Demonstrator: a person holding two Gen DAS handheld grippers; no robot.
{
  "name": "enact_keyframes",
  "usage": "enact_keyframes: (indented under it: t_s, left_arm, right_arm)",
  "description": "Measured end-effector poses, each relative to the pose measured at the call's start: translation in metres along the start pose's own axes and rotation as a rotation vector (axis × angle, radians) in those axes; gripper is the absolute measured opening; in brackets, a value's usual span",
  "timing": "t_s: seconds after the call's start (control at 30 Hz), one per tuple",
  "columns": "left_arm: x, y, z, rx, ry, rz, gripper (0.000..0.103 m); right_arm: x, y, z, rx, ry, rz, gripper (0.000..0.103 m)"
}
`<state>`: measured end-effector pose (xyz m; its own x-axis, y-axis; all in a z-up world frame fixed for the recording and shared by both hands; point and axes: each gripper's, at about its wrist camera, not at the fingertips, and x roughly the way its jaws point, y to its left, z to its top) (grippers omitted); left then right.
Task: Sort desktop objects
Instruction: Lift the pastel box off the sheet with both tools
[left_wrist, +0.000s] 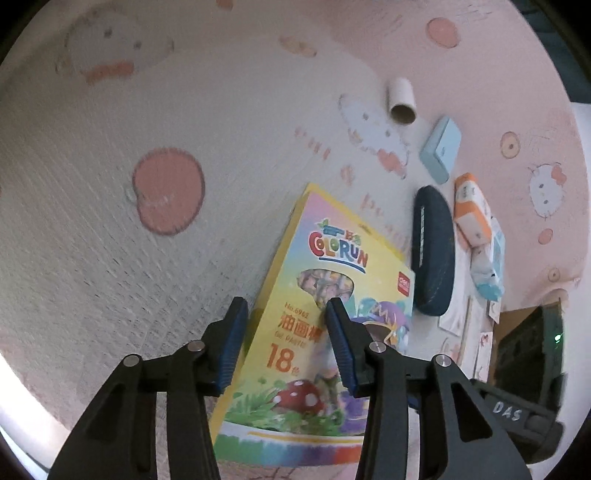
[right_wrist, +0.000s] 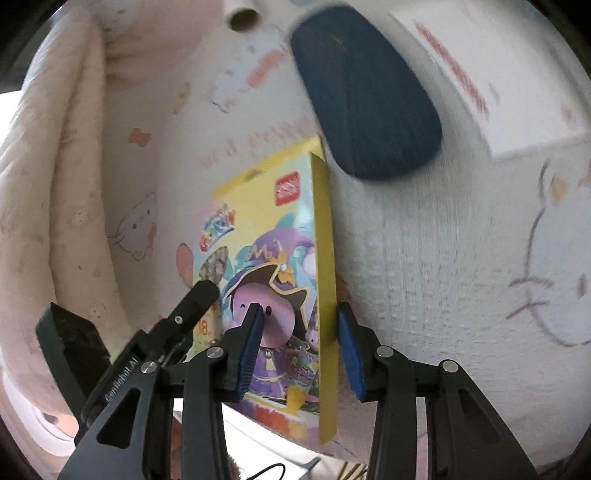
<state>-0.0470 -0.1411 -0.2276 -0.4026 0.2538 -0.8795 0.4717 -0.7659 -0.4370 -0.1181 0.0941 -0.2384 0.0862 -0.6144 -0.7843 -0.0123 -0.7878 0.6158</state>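
A yellow Colorun oil-pastel box (left_wrist: 306, 369) lies tilted over the pink cartoon-print cloth (left_wrist: 110, 240). In the left wrist view my left gripper (left_wrist: 287, 306) straddles its left long edge, one blue pad outside that edge and the other on the printed face. In the right wrist view my right gripper (right_wrist: 300, 308) clamps the box (right_wrist: 280, 266) across its right edge: one pad on the face, the other behind the yellow side. One finger (right_wrist: 199, 295) of the left gripper rests at the box's left edge there. The box looks sharp against a smeared background.
A dark blue glasses case (left_wrist: 432, 254) lies just right of the box and fills the top (right_wrist: 365, 92) of the right wrist view. Further right are a cardboard tube (left_wrist: 402, 99), a light blue case (left_wrist: 441, 149), an orange-and-white pack (left_wrist: 471, 210) and papers (left_wrist: 469, 321). A white carton (right_wrist: 480, 74) sits far right.
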Motion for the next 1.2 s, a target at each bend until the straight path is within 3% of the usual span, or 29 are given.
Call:
enact_keyframes:
  t_s: [0.13, 0.2, 0.3, 0.4, 0.5, 0.6, 0.7, 0.8, 0.97, 1.2]
  left_arm:
    - [0.005, 0.005, 0.000, 0.007, 0.026, -0.027, 0.052]
    - [0.007, -0.005, -0.002, 0.087, 0.032, -0.001, 0.059]
    - [0.010, -0.015, -0.008, 0.173, 0.026, 0.035, 0.063]
    - [0.009, -0.010, -0.006, 0.151, 0.036, 0.010, 0.062]
    - [0.007, -0.002, -0.003, 0.094, 0.033, -0.021, 0.062]
    - [0.003, 0.004, -0.004, 0.039, 0.016, -0.047, 0.062]
    - [-0.002, -0.001, -0.008, 0.073, 0.009, -0.013, 0.058]
    - [-0.012, -0.001, -0.012, 0.068, -0.012, -0.042, 0.058]
    - [-0.035, 0.002, -0.009, -0.018, -0.050, -0.147, 0.058]
    - [-0.071, -0.028, -0.010, 0.048, -0.148, -0.205, 0.057]
  right_arm:
    - [0.002, -0.002, 0.001, -0.019, -0.013, 0.010, 0.039]
    - [0.003, -0.002, 0.001, -0.027, -0.026, 0.018, 0.040]
    - [0.005, -0.003, 0.000, -0.043, -0.054, 0.048, 0.051]
    - [0.007, -0.001, -0.005, -0.095, -0.077, 0.056, 0.053]
    - [0.007, 0.002, -0.008, -0.108, -0.089, 0.020, 0.044]
    - [0.005, 0.008, -0.012, -0.132, -0.099, -0.019, 0.043]
    - [0.001, 0.017, -0.017, -0.180, -0.123, -0.056, 0.042]
    - [-0.010, 0.036, -0.021, -0.260, -0.164, -0.102, 0.042]
    - [-0.041, 0.058, -0.022, -0.305, -0.243, -0.060, 0.034]
    - [-0.084, 0.083, -0.031, -0.377, -0.360, -0.063, 0.034]
